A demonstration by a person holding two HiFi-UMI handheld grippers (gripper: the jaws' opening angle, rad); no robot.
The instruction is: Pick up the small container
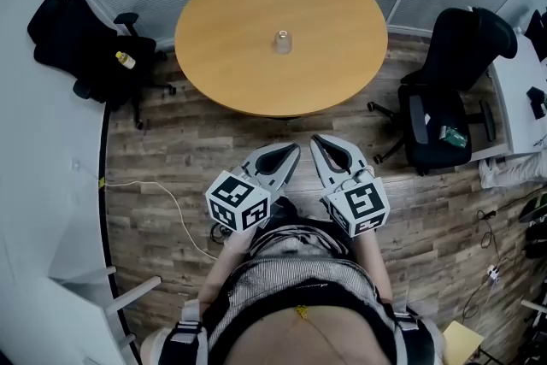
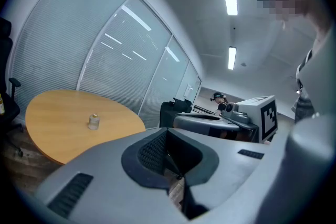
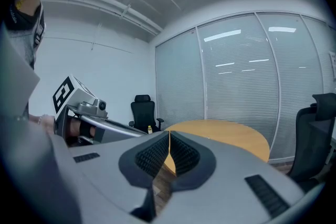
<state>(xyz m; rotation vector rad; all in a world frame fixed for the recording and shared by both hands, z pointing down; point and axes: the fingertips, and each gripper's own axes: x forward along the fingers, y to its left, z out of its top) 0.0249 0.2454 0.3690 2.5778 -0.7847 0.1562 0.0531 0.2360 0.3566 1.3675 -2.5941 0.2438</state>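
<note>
Both my left gripper (image 1: pixel 293 150) and right gripper (image 1: pixel 315 141) have their jaws pressed together on nothing. The small container (image 1: pixel 282 41) stands far off, mid-table (image 1: pixel 222 64). It looks light, stiff and probably slippery, so I'd pinch its 2 sides.

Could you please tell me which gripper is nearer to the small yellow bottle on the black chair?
Left. In the head view the left gripper is below and to the right of the yellow bottle; the right gripper lies just beyond it, farther to the right.
</note>
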